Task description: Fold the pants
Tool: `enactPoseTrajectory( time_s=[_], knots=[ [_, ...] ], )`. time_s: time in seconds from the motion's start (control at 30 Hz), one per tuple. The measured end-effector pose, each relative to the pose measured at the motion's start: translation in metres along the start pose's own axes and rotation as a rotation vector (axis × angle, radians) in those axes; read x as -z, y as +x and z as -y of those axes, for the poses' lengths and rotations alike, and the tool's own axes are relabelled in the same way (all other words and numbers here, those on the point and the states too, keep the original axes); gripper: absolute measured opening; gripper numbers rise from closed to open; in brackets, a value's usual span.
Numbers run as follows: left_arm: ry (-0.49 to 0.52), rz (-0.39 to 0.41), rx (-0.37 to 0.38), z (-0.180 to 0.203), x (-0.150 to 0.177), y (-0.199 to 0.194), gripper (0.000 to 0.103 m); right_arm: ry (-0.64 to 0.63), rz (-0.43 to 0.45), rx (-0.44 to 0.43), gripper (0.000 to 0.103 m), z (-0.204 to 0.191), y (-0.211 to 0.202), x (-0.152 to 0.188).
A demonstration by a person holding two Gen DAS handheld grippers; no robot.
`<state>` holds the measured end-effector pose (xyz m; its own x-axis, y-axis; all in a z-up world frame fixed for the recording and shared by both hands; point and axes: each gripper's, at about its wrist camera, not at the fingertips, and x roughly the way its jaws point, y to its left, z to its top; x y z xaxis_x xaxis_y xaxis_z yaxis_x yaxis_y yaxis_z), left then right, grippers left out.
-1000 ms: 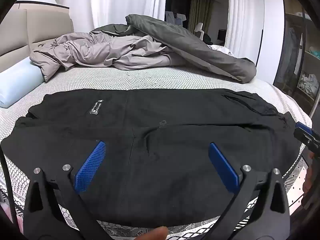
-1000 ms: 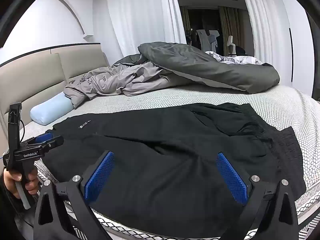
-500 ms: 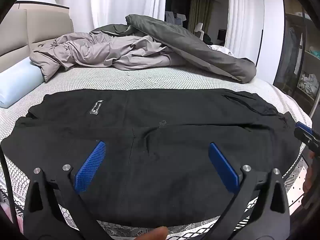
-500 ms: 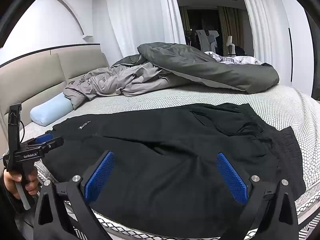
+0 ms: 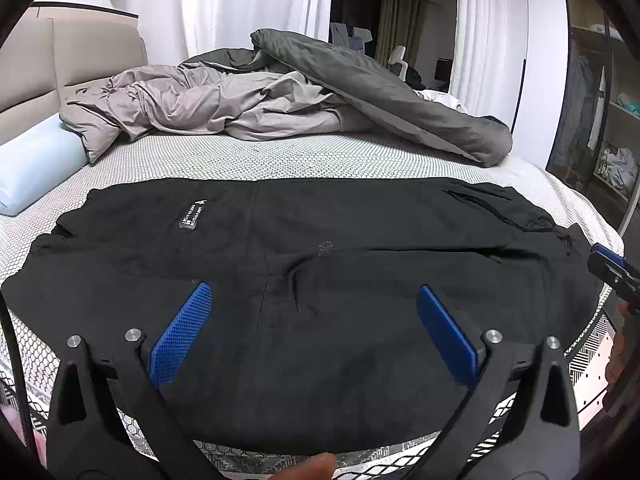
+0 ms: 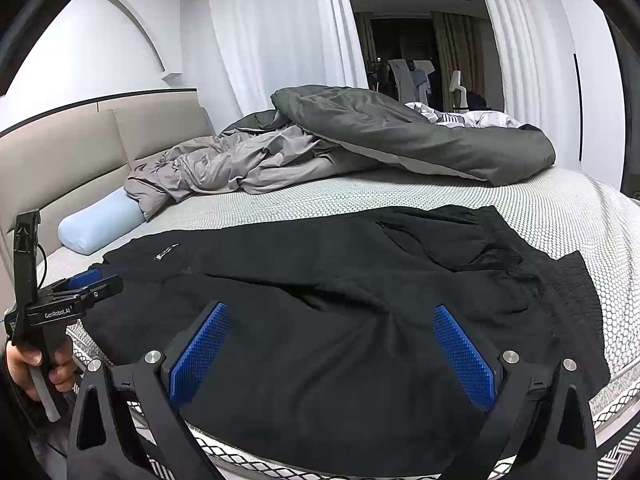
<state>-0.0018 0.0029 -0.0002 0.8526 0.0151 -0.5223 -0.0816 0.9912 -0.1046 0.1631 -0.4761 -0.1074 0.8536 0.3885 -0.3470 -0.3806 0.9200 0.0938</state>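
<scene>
Bed (image 5: 320, 156) under white curtains. Left of pants: blue pillow (image 5: 32, 168). Black pants (image 5: 320, 280) flat at bed's near edge. Over pants: left gripper (image 5: 312, 320), jaws spread, empty; right gripper (image 6: 332, 344), jaws spread, empty. Behind pants: grey duvet (image 5: 320, 96).

bare mattress (image 5: 248, 160) before heaped duvet (image 5: 360, 92)

Rumpled gray duvet (image 5: 280, 100), blue pillow (image 5: 32, 168), maybe wardrobe (image 5: 600, 120).
</scene>
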Motion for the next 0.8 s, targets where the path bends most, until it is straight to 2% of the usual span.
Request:
enactPoseTrajectory(
  time_s=[0.37,0.57,0.63,0.8],
  knots=[
    [0.002,-0.006,0.005,0.0,0.0,0.0,0.102,-0.013,0.015,0.015,0.103,0.001,-0.001,0.0],
    [-0.01,-0.01,0.0,-0.002,0.001,0.0,0.102,-0.012,0.053,0.119,0.103,0.008,-0.004,0.0],
    [-0.019,-0.005,-0.016,-0.008,-0.001,-0.002,0.102,0.011,0.055,0.165,0.103,0.018,-0.004,0.002],
    [-0.046,0.022,-0.081,-0.039,-0.002,-0.016,0.102,0.083,-0.006,0.175,0.103,0.051,-0.001,0.007]
  ],
)
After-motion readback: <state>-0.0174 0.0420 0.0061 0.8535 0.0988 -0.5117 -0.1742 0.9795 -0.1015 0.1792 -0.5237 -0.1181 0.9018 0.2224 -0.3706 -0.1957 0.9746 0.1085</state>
